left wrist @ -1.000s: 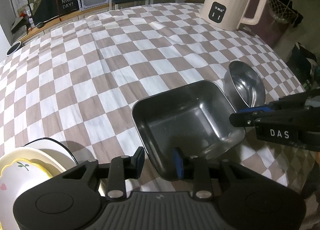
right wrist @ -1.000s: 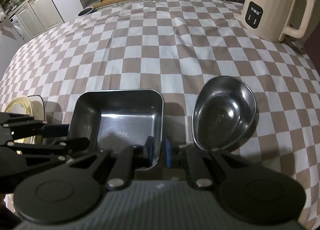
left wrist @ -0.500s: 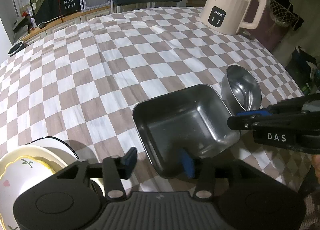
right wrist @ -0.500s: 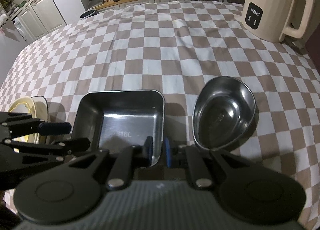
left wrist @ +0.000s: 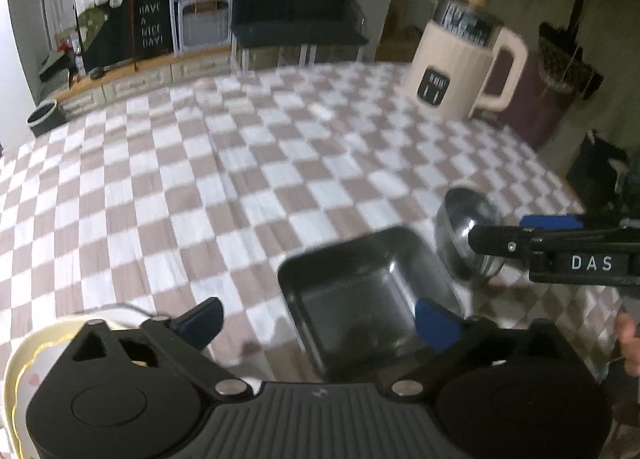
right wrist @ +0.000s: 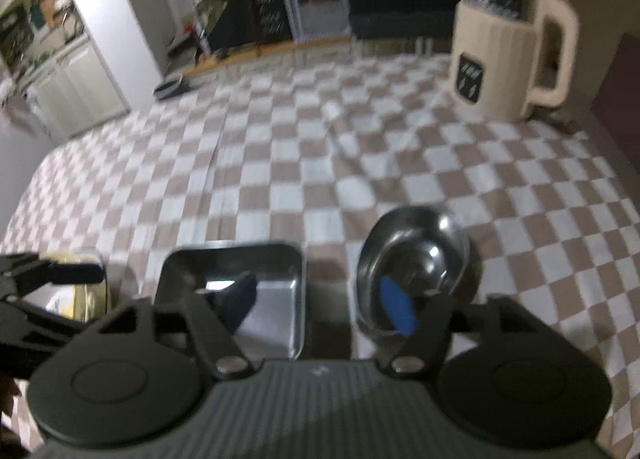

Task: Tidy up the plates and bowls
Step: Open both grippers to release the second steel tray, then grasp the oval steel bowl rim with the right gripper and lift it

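Note:
A square steel tray point(left wrist: 360, 299) point(right wrist: 240, 255) rests on the checked cloth, and a round steel bowl point(left wrist: 464, 231) point(right wrist: 420, 247) sits just to its right. My left gripper point(left wrist: 318, 319) hovers over the tray's near left side. Its jaws are opening wide, with the pads clear of the rim. My right gripper point(right wrist: 318, 305) is also opening. One pad is above the tray's inside, the other above the bowl, and neither touches metal. In the left wrist view the right gripper point(left wrist: 500, 237) reaches in from the right. The left gripper point(right wrist: 76, 273) shows at the left edge of the right wrist view.
Stacked cream and white plates point(left wrist: 24, 359) point(right wrist: 88, 299) sit at the near left beside the tray. A beige electric kettle point(left wrist: 460, 71) point(right wrist: 508, 59) stands at the table's far right. A person's hand point(left wrist: 628, 339) shows at the right edge. Cabinets and shelves lie beyond the table.
Both grippers had their pads closed on the tray's near rim. They have let go, spread wide and lifted up and back. The tray stays on the cloth.

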`<state>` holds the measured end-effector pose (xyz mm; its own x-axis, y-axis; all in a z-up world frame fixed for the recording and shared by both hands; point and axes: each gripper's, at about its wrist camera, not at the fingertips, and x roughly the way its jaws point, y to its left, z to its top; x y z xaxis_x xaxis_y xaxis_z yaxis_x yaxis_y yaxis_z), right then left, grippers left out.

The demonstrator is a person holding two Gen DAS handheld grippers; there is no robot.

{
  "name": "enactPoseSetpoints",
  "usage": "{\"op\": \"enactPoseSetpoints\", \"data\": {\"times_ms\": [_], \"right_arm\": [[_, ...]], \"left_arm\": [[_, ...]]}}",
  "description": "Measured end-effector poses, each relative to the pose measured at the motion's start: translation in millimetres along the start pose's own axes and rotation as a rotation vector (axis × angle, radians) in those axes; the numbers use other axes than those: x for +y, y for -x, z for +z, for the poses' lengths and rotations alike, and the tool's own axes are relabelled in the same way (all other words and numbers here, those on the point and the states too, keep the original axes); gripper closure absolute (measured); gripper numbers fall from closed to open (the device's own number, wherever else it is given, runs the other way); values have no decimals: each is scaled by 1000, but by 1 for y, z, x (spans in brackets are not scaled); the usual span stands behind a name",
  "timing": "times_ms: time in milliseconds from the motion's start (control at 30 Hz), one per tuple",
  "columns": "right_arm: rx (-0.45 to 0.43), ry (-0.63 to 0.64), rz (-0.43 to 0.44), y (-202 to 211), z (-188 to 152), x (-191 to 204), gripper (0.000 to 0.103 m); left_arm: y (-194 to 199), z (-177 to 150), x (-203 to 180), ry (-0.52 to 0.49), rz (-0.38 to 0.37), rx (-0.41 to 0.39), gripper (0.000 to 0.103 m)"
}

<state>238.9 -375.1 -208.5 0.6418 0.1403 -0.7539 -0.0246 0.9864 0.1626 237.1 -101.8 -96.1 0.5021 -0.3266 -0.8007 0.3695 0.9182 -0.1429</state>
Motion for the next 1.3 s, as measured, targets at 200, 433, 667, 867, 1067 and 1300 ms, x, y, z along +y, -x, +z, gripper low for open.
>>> {"op": "enactPoseSetpoints", "data": {"times_ms": [200, 433, 667, 867, 1067, 1300], "right_arm": [[-97, -75, -59, 12, 3, -20, 0], [-135, -121, -156, 11, 3, -42, 0], [-93, -102, -231, -10, 8, -57, 0], [-21, -67, -294, -36, 12, -74, 0], [-14, -82, -281, -56, 25, -82, 1], [46, 11, -286, -78, 32, -71, 27]], "left_arm": [[14, 10, -7, 11, -28, -124, 0], [9, 19, -30, -17, -60, -150, 0], [-1, 17, -61, -88, -118, -97, 0], [-11, 8, -89, -222, -132, -68, 0], [-14, 5, -103, -277, -207, -52, 0], [-29, 4, -117, -318, -279, 5, 5]]}}
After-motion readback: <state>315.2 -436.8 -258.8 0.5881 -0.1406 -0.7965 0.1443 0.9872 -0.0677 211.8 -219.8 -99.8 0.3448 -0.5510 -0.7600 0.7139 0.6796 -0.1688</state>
